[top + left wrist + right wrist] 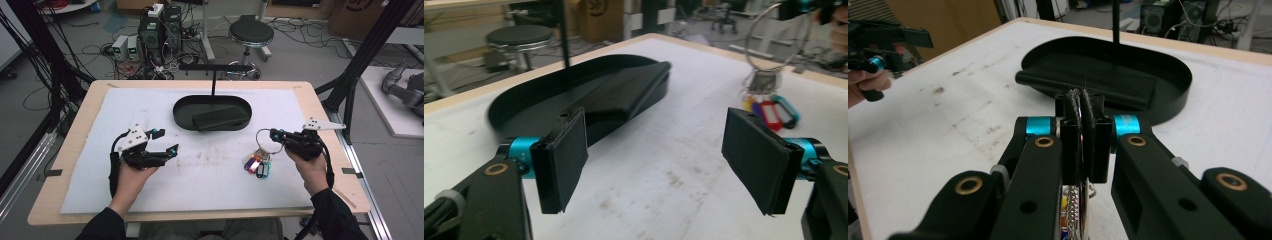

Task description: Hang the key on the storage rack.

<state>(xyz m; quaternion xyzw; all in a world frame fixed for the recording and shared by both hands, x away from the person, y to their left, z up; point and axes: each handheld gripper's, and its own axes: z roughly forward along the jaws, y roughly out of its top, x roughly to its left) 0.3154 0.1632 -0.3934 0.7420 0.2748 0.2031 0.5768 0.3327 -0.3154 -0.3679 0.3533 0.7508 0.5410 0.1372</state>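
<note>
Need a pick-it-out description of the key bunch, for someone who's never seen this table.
Start at the black oval tray at the back middle of the white mat. Come toward the person's right hand: the right gripper has its jaws shut on a large wire ring. The key bunch hangs from that ring, its coloured tags in red, blue and yellow resting on the mat; nothing else on the table is coloured like that.

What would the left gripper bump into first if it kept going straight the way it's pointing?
Probably the black tray. The open left gripper points along bare white mat toward it, with the key ring off to one side. Depth is hard to judge.
</note>
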